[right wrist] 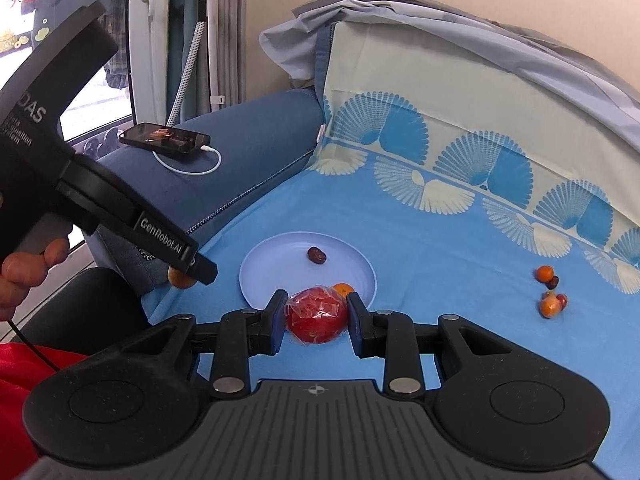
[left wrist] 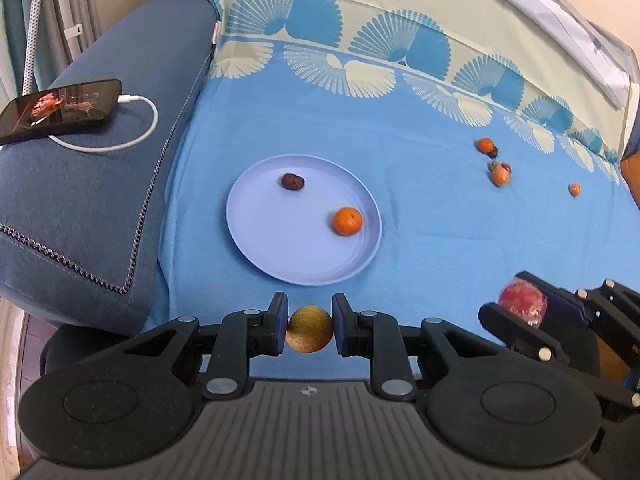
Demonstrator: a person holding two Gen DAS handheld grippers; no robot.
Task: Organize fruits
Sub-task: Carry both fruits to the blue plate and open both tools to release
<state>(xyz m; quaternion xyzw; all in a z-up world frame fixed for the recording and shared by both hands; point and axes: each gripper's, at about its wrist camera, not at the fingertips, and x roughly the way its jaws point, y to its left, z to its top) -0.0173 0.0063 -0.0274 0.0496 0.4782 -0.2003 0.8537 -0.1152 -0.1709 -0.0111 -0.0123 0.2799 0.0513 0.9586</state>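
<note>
1. While two fruits already lie on the lilac plate (left wrist: 256, 256), a dark wrinkled date (left wrist: 293, 181) near its far side and a mandarin (left wrist: 347, 221) near its right rim, I judge the sorting under halfway done.
2. My left gripper (left wrist: 309, 326) is clenched on a round yellow-brown fruit (left wrist: 309, 329), dull and finely speckled, held just short of the plate's near rim.
3. My right gripper (right wrist: 316, 316) grasps a red apple (right wrist: 318, 316) wrapped in crinkled clear film, also at the plate's near edge; both still need setting down.
4. Well to the right of the plate, a loose cluster of small fruits (left wrist: 496, 162) waits on the sheet: glossy orange ones and darker red ones, with one small orange fruit (left wrist: 574, 189) farther out still.
5. That plate looks like smooth moulded plastic, shallow, with a raised lip; the blue sheet (left wrist: 440, 240) under it is soft woven cloth, so round fruit may roll.
</note>
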